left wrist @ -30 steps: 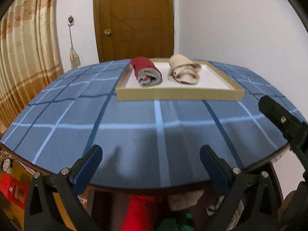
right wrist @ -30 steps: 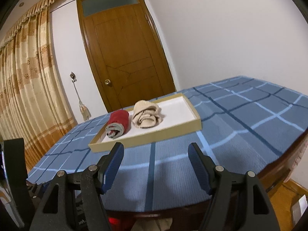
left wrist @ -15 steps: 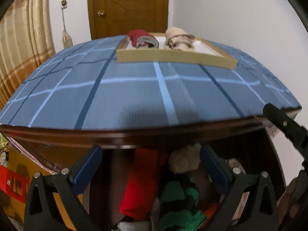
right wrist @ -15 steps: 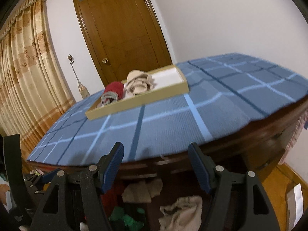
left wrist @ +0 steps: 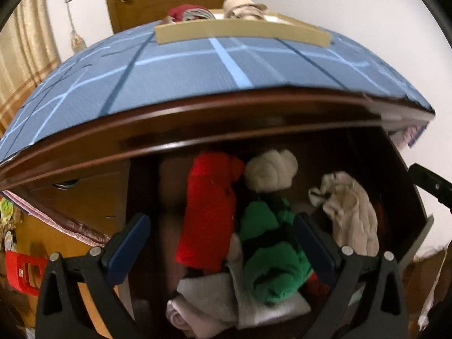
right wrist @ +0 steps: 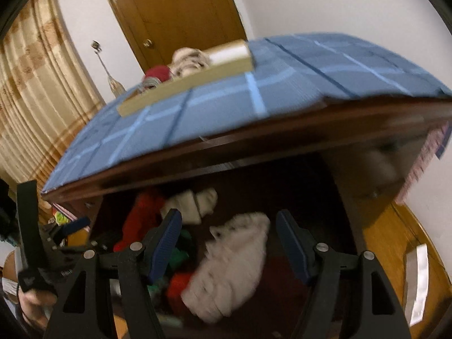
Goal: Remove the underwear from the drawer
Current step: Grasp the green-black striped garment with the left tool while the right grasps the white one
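Under the table top an open dark wooden drawer [left wrist: 144, 192] holds loose underwear: a red piece [left wrist: 209, 206], a cream roll [left wrist: 271, 172], a green and black piece [left wrist: 271, 254], a crumpled cream piece [left wrist: 353, 214] and a grey one [left wrist: 226, 302]. My left gripper [left wrist: 221, 226] hangs open above the red and green pieces, touching none. My right gripper [right wrist: 228, 220] is open over the crumpled cream piece [right wrist: 234, 262], pads apart from it. Its black frame shows at the right edge [left wrist: 432, 186] of the left wrist view.
On the blue checked tablecloth [left wrist: 180, 67] stands a shallow wooden tray [left wrist: 243, 32] holding a red roll [left wrist: 186, 14] and a beige roll [left wrist: 243, 7]. The table's dark front edge [left wrist: 197, 118] overhangs the drawer. A door, curtains and a red crate [left wrist: 19, 268] lie beyond.
Both grippers have sunk and tipped downward, from facing the table top and tray to looking into the open drawer. Their jaws stay as wide as before.
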Motion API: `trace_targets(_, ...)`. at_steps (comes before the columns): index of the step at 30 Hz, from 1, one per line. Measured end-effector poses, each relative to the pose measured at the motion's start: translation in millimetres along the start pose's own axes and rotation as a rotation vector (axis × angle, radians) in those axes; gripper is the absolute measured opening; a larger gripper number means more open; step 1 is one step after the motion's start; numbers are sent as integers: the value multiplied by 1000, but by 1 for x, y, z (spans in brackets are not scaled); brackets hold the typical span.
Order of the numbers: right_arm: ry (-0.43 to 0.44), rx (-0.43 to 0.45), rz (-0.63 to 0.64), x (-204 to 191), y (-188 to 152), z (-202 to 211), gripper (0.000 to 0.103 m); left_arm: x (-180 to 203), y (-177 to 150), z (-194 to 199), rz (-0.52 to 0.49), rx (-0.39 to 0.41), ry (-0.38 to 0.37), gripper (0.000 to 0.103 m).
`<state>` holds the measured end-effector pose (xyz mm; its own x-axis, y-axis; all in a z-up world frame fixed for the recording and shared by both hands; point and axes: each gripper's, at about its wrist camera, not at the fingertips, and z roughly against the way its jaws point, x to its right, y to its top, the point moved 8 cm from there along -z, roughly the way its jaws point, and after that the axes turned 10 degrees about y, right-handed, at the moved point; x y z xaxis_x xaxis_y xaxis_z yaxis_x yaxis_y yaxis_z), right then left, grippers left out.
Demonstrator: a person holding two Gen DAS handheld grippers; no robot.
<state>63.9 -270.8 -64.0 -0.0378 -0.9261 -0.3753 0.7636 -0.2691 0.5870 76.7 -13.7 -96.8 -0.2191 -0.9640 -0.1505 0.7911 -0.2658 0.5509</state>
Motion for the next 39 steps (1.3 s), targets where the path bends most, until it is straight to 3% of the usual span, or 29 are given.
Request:
trace_targets(3,-15,-46,-27,13,-18,4,71,3,-8,-4,-38,-30,-10,103)
trace_targets(11,86,-184,-128,10,-42,-33,71,11,-14,-10,-28,-109,-106,103)
trace_targets(14,110,-245,-124,1,-48,-52,71,25,-11,-12,-78,-136,-120,103)
trace_targets(18,52,-350,-132,3,-59,-74,71,45,-10,-15,-142,-149,-141,103)
trace_targets(23,25,-383,-109,3,-62,-82,71,65,-18,-34,-210,-226,-132,102)
trace_targets(26,-6,-410,-71,1,-62,-88,71,66,-27,-49,-205,-296,-109,102)
trace_targets(29,-32,-436,-44,1,-63,-95,71,63,-27,-51,-183,-305,-116,101)
trace_targets(35,-47,-496,-11,4,-69,-106,62,58,-29,-54,-158,-323,-139,84)
trace_targets(39,-17,-492,-14,9,-70,-101,50,51,-31,-54,-148,-334,-160,72)
